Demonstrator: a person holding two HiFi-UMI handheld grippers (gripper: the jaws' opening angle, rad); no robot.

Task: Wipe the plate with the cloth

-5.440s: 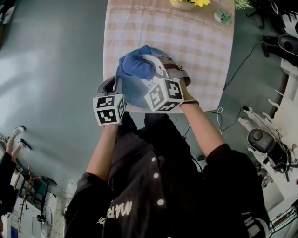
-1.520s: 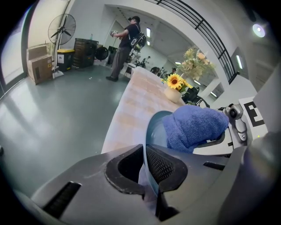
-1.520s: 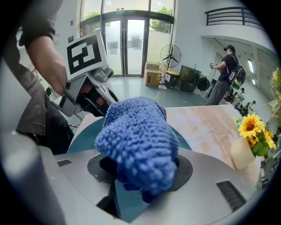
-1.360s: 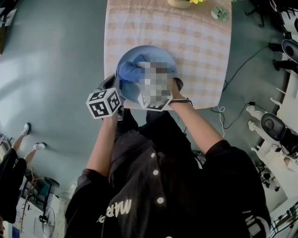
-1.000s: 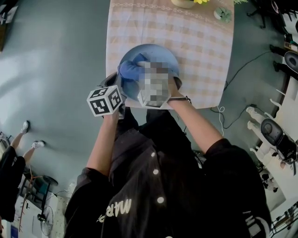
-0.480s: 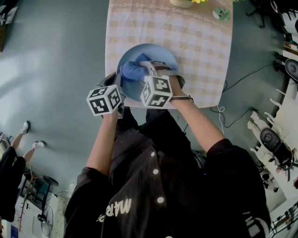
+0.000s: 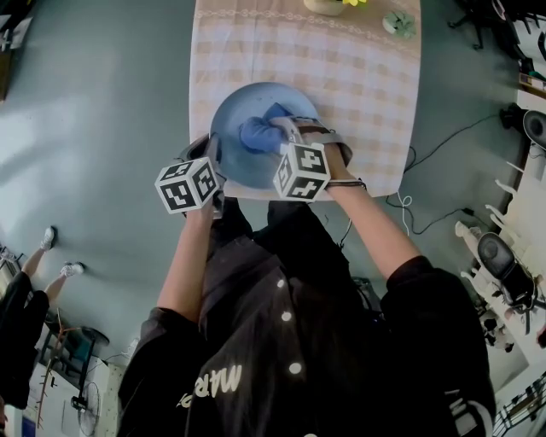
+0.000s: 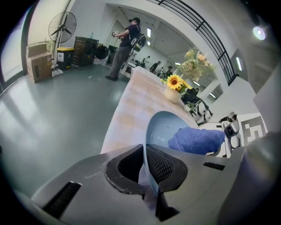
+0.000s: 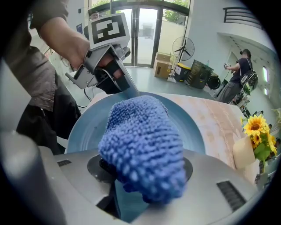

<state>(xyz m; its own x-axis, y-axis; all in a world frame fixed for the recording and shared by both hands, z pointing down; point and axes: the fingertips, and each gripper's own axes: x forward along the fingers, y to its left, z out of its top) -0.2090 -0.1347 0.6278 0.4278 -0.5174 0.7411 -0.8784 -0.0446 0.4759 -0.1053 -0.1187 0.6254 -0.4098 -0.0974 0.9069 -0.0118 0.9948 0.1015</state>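
A pale blue plate (image 7: 229,128) is held tilted over the near edge of the table. My left gripper (image 7: 210,156) is shut on its left rim; in the left gripper view the rim (image 8: 154,132) runs between the ribbed pads (image 8: 159,164). A bunched blue cloth (image 7: 264,133) lies against the plate's face, right of centre. My right gripper (image 7: 284,135) is shut on it. The right gripper view shows the cloth (image 9: 142,143) bulging out of the jaws and hiding them, with the plate (image 9: 88,127) behind and the left gripper (image 9: 124,89) on its far rim.
The table wears a pink checked cloth (image 7: 358,77). A vase of sunflowers (image 9: 249,143) and a small green object (image 7: 398,23) stand at its far end. Cables (image 7: 426,136) lie on the floor to the right. A person (image 8: 125,44) stands far off beside boxes and a fan.
My right gripper has slid the cloth to the right across the plate, from its left part to right of centre. The left gripper and the plate have stayed put.
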